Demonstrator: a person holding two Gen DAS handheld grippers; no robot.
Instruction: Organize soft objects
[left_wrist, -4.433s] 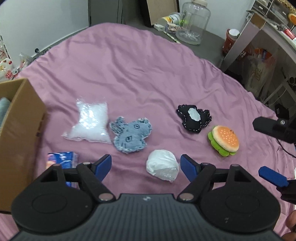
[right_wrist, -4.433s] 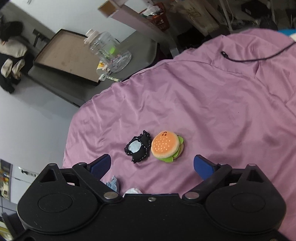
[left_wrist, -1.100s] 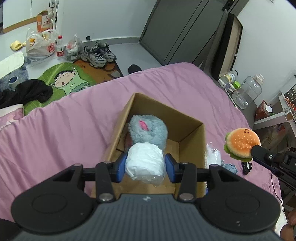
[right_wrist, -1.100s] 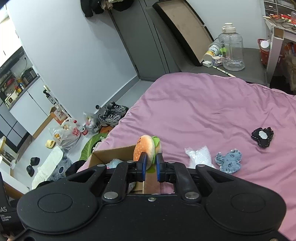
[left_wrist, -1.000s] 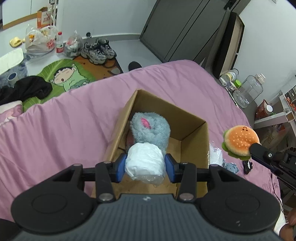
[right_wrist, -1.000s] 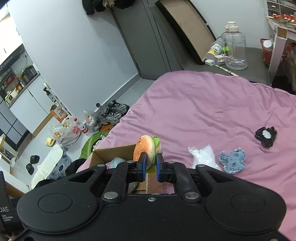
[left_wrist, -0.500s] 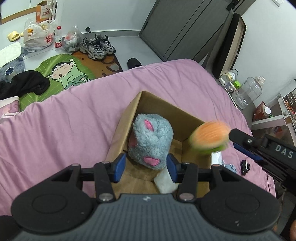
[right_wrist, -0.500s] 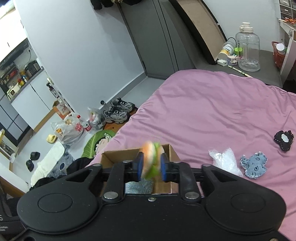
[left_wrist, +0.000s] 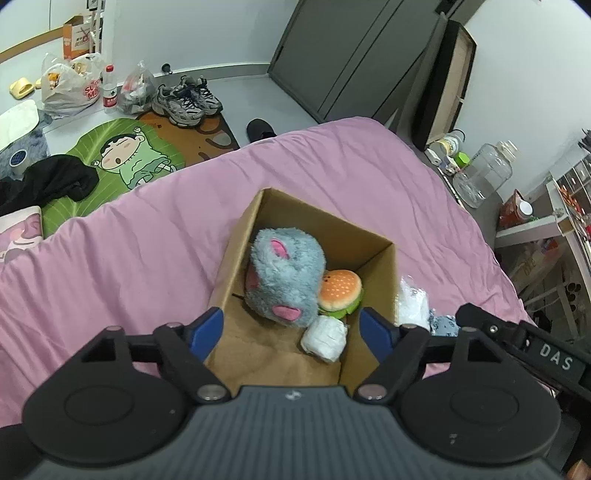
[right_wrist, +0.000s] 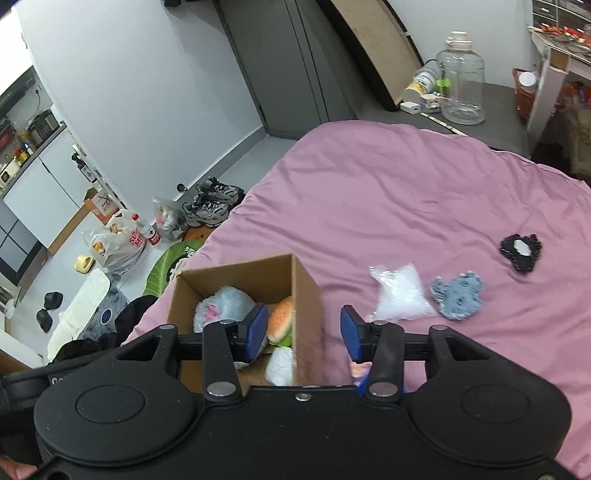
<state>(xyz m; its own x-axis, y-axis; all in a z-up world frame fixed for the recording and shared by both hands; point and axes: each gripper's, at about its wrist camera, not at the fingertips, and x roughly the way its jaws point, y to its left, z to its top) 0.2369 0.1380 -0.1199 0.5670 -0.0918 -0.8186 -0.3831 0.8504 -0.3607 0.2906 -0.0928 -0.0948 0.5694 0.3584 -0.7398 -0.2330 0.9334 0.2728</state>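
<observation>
An open cardboard box (left_wrist: 236, 258) (right_wrist: 306, 295) stands on the pink bed. Inside lie a grey plush toy (left_wrist: 284, 277) (right_wrist: 221, 302), a burger plush (left_wrist: 340, 291) (right_wrist: 280, 321) and a white wrapped ball (left_wrist: 325, 338) (right_wrist: 279, 365). My left gripper (left_wrist: 291, 328) is open and empty above the box's near side. My right gripper (right_wrist: 301, 330) is open and empty over the box's right wall. On the bed right of the box lie a clear white bag (right_wrist: 399, 291) (left_wrist: 412, 302), a blue denim patch toy (right_wrist: 458, 295) (left_wrist: 443, 325) and a black patch toy (right_wrist: 521, 251).
The pink bed sheet (left_wrist: 129, 251) (right_wrist: 406, 192) spreads all round the box. Beyond the bed's far edge lie shoes (left_wrist: 184, 99), plastic bags (left_wrist: 70, 85) and a green mat (left_wrist: 125, 158) on the floor. A clear jug (right_wrist: 460, 81) stands on a grey side table.
Both grippers opened. The white ball dropped from my left gripper and the burger plush from my right gripper; both now lie in the box beside the grey plush.
</observation>
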